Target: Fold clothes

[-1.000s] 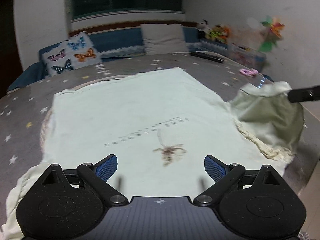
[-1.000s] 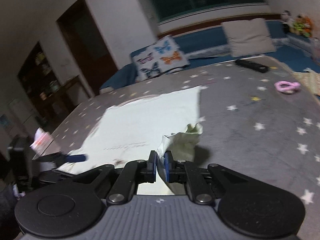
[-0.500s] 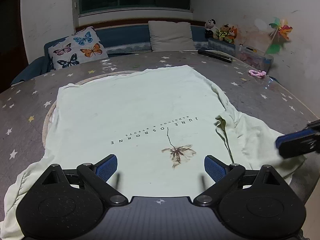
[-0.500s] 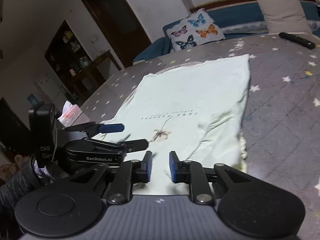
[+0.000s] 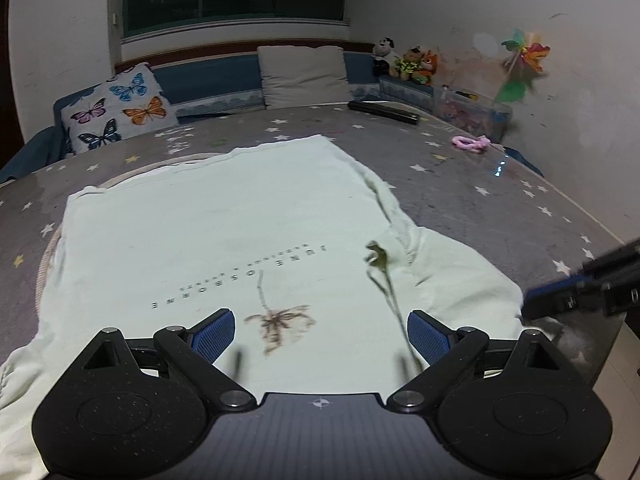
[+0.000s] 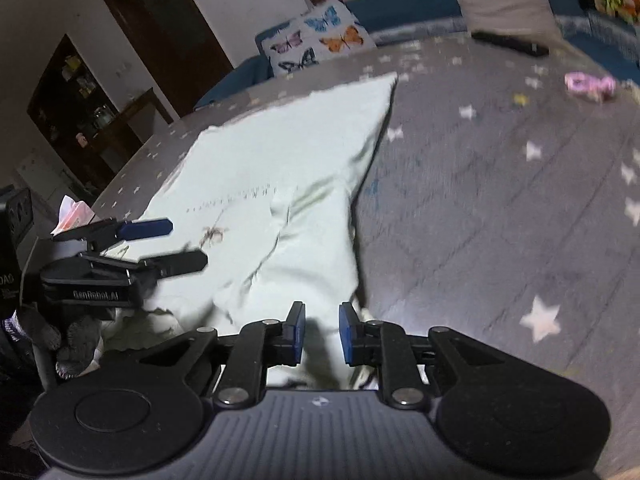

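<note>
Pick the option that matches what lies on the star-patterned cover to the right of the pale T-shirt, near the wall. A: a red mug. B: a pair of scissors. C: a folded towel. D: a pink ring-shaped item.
D: a pink ring-shaped item lies on the star-patterned cover, apart from the pale T-shirt.

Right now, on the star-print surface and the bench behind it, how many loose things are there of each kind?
T-shirt: 1
Cushions: 2, butterfly cushion and beige cushion
Black remote: 1
Pink ring toy: 1
Plush toys: 3, though the cluster is small
Pinwheel: 1
Total: 9
</note>
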